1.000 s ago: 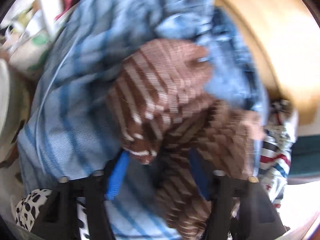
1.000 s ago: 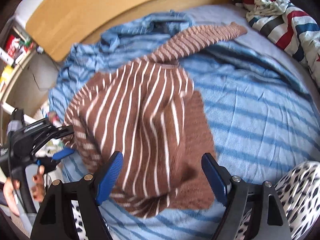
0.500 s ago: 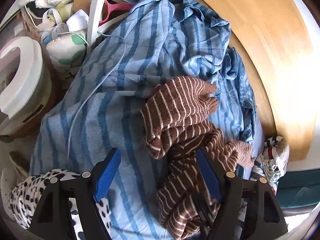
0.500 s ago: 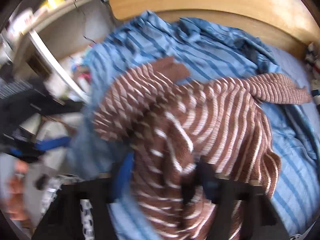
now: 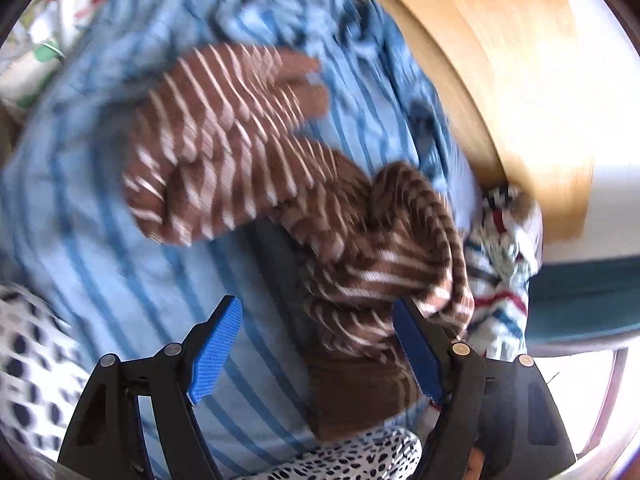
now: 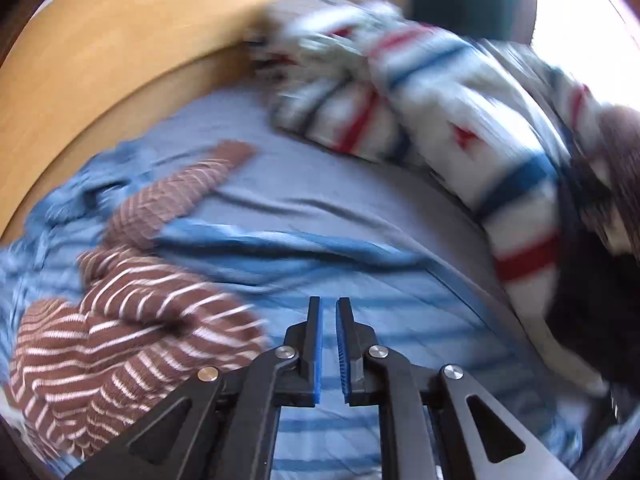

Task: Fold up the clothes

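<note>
A brown sweater with thin white stripes (image 5: 240,140) lies crumpled on the blue striped bedsheet (image 5: 100,260). My left gripper (image 5: 316,306) hovers over its near end, open wide; the knit lies below, against the right pad, and is not pinched. In the right wrist view the sweater (image 6: 120,320) lies at lower left, one sleeve (image 6: 180,192) stretched toward the headboard. My right gripper (image 6: 324,300) is over bare sheet (image 6: 400,320) to the sweater's right. Its jaws are closing, nearly together, with nothing between them. Both views are blurred.
A wooden headboard (image 6: 120,60) curves behind the bed. A white blanket with red and blue stripes (image 6: 460,120) is heaped at the right. Black-spotted white fabric (image 5: 24,360) lies at the near edge. Clutter (image 5: 44,52) stands beside the bed at upper left.
My right gripper has gone from open over the sweater to nearly shut and empty, and has swung right onto bare sheet. The sweater is now bunched up. My left gripper stays open.
</note>
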